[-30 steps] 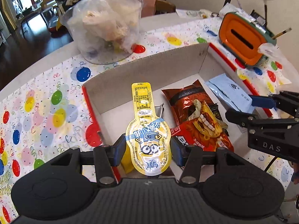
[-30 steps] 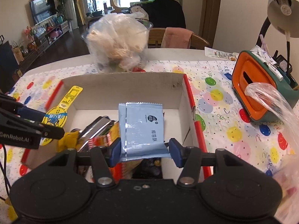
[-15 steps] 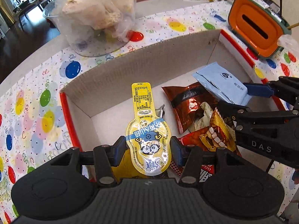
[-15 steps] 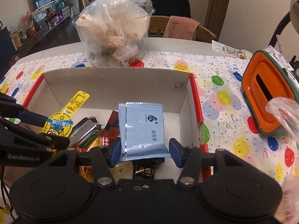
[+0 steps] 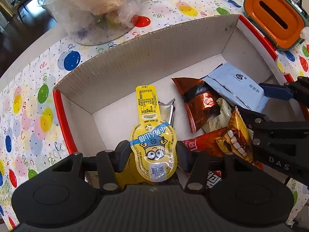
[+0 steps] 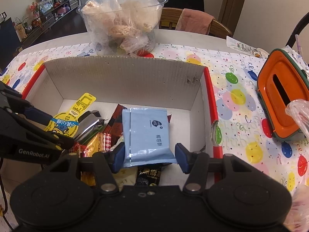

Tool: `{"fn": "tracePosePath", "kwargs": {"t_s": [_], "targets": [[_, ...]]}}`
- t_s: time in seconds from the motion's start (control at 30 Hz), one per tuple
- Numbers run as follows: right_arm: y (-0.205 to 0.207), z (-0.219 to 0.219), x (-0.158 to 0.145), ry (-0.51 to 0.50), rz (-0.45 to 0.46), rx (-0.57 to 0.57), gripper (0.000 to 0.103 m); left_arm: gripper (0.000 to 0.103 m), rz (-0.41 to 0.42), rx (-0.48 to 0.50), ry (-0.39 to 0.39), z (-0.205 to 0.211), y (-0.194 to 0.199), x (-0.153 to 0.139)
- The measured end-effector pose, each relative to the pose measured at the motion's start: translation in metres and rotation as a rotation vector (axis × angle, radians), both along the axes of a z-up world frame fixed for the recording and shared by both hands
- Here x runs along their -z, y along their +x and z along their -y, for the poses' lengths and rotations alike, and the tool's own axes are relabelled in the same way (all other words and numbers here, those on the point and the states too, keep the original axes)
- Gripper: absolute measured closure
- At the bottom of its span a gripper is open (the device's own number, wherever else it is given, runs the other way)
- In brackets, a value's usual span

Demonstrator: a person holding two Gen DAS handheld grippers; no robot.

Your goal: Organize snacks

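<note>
Against the frame a second ago, both grippers sit lower and further inside the cardboard box (image 6: 123, 77); its back wall fills more of each view and the clear bowl of bagged snacks (image 6: 123, 21) has slid toward the top edge. Grips unchanged.

Left gripper (image 5: 152, 154): pitched steeply down over the box's left half, jaws partway closed, pads pressed on the round body of the yellow jelly pouch (image 5: 152, 147), its tab pointing at the back wall.

Right gripper (image 6: 149, 157): angled down less steeply, jaws partway closed on the lower edge of the pale blue packet (image 6: 146, 133), held above the loose wrapped snacks (image 5: 200, 104) on the box floor.
</note>
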State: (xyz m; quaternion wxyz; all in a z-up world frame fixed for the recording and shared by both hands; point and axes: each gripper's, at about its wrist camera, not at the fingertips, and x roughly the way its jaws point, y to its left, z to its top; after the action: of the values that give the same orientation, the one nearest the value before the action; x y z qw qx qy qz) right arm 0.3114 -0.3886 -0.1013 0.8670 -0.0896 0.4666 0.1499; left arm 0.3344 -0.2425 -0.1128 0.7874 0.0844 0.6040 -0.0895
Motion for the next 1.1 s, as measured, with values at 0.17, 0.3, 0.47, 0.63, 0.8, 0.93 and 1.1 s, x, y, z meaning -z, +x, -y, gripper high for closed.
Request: {"fn": "tracePosePath", "kwargs": {"t_s": [0.17,0.3,0.47,0.63,0.8,0.93,1.1], "targets": [[-0.002,0.003,-0.001,0.008,0.003,0.005,0.045,0.050,0.006,-0.009,-0.010,-0.003,-0.001,-0.002],[-0.007,0.005,-0.007,0.025,0.017,0.008,0.040,0.046,0.034,-0.027,-0.040,-0.007,-0.006,-0.010],[-0.018,0.007,-0.018,0.047,0.041,0.005,0.038,0.044,0.076,-0.042,-0.073,-0.011,-0.016,-0.021],[-0.032,0.011,-0.033,0.096,0.072,0.010,0.026,0.040,0.119,-0.051,-0.102,-0.017,-0.028,-0.033],[-0.047,0.013,-0.048,0.142,0.109,0.010,0.020,0.040,0.163,-0.060,-0.137,-0.025,-0.042,-0.047],[-0.059,0.015,-0.060,0.198,0.136,0.019,0.016,0.039,0.206,-0.064,-0.163,-0.034,-0.057,-0.060],[-0.076,0.010,-0.074,0.225,0.183,0.018,0.015,0.033,0.275,-0.060,-0.196,-0.043,-0.079,-0.078]]}}
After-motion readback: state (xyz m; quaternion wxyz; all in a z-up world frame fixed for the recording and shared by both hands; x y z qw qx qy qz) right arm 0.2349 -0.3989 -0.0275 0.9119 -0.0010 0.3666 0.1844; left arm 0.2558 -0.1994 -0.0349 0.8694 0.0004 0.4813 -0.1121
